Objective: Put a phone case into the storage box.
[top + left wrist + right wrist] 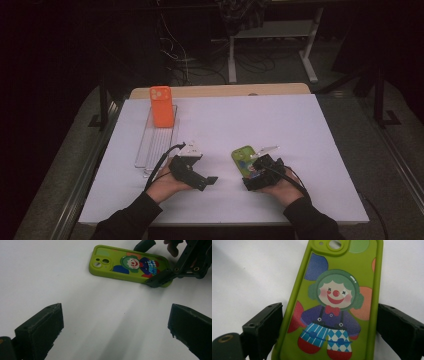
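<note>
I hold my left gripper (212, 180) spread and empty over bare white table (300, 130). I'd square my right gripper (252, 172), whose jaws flank the green clown phone case (337, 305) without a firm pinch, on its long edges. The case lies flat at front right.

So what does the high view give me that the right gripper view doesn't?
High view alone: the orange phone case standing at the far end of a clear tray, the left tool held open over bare table, and both hands. Right gripper view alone: the clown picture on the green phone case, and the right tool with a black jaw on each side of it. Both: that green case on the white table.
</note>
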Motion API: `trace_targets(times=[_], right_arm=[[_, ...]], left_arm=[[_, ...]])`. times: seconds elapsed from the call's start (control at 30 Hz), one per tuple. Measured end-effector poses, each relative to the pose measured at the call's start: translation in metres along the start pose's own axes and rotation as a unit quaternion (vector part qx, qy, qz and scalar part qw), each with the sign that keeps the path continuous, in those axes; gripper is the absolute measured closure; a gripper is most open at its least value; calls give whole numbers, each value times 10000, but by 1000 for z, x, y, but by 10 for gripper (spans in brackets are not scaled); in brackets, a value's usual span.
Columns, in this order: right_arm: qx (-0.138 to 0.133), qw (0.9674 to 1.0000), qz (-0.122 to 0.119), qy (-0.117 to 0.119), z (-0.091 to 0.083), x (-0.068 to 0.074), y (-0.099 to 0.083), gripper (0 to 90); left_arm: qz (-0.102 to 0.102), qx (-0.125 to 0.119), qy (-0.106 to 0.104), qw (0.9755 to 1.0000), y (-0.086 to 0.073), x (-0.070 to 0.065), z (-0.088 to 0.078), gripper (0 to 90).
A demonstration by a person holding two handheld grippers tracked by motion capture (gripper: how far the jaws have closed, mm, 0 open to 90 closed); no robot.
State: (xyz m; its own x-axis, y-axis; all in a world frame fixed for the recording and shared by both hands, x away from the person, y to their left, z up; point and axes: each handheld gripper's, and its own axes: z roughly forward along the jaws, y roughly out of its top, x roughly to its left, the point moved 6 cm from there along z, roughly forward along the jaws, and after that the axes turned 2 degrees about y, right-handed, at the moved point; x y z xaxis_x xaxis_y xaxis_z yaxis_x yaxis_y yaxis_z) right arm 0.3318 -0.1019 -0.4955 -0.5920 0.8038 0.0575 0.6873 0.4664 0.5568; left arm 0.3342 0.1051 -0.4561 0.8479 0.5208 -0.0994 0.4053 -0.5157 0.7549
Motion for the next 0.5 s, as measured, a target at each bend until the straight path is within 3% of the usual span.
trace_targets(times=[0.5], right_arm=[[18,9998,179,-64,-2,0,0,146]], left_arm=[[22,2,10,10000,0,0,0,0]])
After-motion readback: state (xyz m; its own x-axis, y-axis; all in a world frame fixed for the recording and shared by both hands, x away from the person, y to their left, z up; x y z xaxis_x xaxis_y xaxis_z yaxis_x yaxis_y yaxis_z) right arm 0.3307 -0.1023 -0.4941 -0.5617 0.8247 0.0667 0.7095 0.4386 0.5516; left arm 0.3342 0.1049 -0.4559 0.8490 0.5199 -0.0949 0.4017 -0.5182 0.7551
